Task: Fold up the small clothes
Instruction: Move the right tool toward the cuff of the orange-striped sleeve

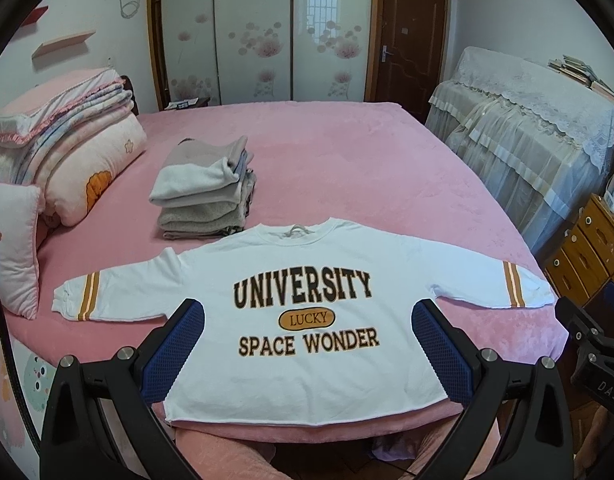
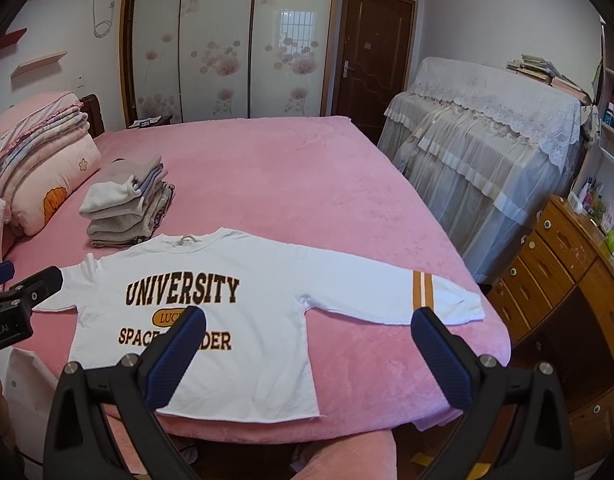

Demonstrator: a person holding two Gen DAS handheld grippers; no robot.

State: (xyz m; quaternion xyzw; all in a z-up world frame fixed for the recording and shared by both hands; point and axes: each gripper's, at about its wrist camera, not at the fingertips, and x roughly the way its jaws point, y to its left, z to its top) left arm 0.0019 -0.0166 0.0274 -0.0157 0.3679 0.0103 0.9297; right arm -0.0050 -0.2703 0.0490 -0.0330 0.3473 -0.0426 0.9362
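Blue textured pads face each other across a wide gap on both tools; the left gripper (image 1: 307, 344) hangs spread and empty above the shirt's lower front, and the right gripper (image 2: 309, 350) likewise grips nothing, poised between the shirt's side seam and its right cuff. Beneath them the white long-sleeved cotton sweatshirt with "UNIVERSITY" lettering (image 1: 303, 248) lies flat and face-up at the near edge of the pink plush-covered bed (image 1: 347, 152), both sleeves stretched sideways, its raw hem almost at the mattress edge.

That hem is the first risk; a careless tug toward the person could drag the shirt off the bed. The plush cover is the second; jaws closing low may pinch the pile along with the cotton and lift both. The right striped sleeve (image 2: 423, 294) reaches the bed's corner and could slip over it when lifted; a pinch on one layer alone would leave the fold skewed.

Further back, the stack of folded grey and white clothes (image 1: 205, 188) appears to touch the collar, though the angle leaves that uncertain; a fold swept upward could nudge it.
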